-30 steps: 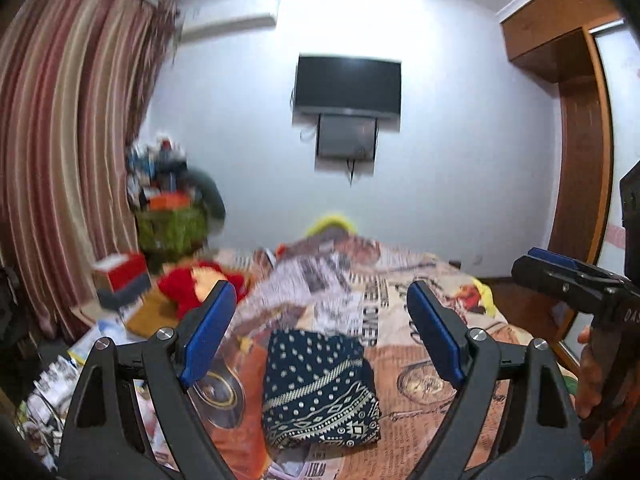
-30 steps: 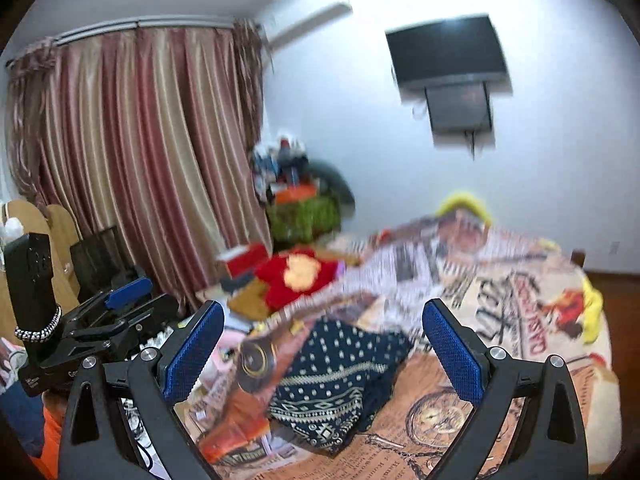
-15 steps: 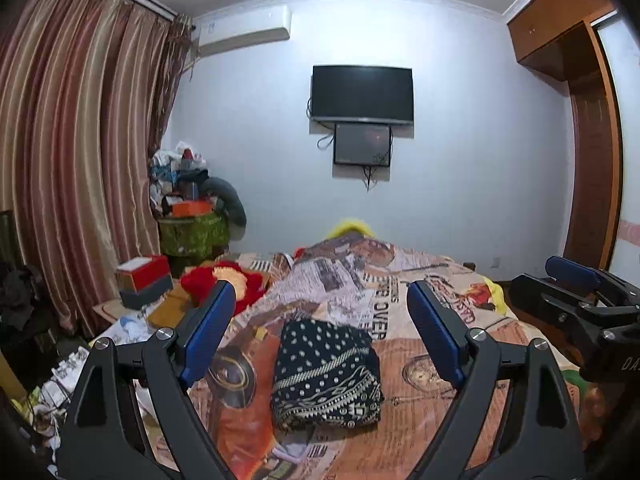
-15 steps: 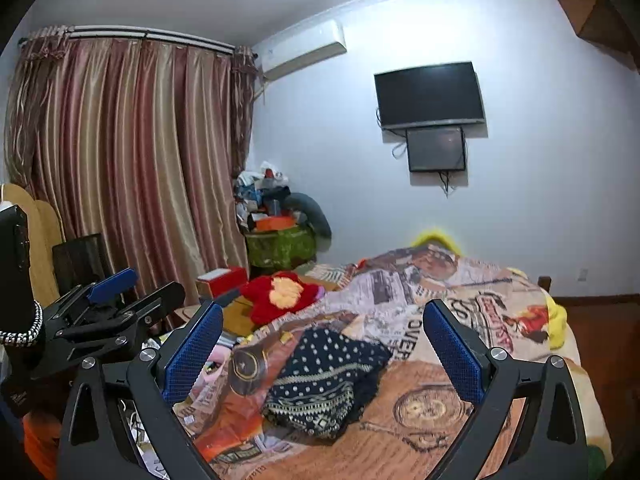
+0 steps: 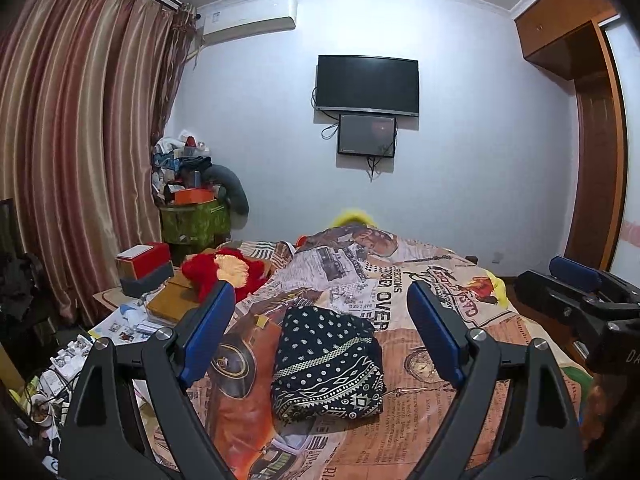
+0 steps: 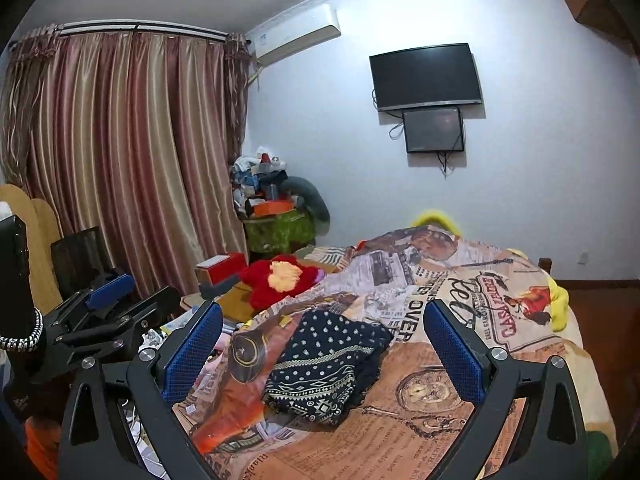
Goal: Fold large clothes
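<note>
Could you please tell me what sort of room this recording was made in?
Most likely a lived-in bedroom: a bed under a printed spread holding a folded dark patterned garment, a wall-mounted television, and long striped curtains along one side.

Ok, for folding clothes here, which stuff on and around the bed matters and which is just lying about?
For the job:
- dark patterned garment, folded on the bedspread
- left tongs, right tongs, both open and empty

Lying about:
- red plush toy
- red box
- wall TV
- curtains
</note>
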Demonstrator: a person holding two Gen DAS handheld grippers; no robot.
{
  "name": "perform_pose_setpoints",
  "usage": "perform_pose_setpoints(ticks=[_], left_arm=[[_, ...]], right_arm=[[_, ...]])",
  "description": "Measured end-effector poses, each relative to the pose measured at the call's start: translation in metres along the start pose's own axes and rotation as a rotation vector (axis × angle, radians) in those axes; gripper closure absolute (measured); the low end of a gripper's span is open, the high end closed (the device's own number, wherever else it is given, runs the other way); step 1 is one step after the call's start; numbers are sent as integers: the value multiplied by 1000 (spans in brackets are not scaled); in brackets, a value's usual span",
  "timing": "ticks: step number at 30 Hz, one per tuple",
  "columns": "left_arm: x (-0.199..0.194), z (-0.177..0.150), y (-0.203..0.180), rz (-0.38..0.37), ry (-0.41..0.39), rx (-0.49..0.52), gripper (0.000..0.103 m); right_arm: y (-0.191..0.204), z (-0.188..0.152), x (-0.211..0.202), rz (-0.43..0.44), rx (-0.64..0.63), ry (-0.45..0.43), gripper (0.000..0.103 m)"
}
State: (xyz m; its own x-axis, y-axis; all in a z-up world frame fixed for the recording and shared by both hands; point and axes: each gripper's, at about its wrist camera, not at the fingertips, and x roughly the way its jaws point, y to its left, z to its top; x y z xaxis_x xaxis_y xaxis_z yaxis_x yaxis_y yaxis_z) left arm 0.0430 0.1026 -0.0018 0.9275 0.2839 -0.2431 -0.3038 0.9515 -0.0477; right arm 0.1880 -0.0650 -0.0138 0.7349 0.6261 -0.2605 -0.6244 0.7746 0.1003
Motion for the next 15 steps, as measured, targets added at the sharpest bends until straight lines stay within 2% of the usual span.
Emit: perform_pose_setpoints(ticks=[15], left_arm=[[0,-2,-2,16,-1,-17,15]], right_arm=[[0,-2,1,12,-4,11,2]])
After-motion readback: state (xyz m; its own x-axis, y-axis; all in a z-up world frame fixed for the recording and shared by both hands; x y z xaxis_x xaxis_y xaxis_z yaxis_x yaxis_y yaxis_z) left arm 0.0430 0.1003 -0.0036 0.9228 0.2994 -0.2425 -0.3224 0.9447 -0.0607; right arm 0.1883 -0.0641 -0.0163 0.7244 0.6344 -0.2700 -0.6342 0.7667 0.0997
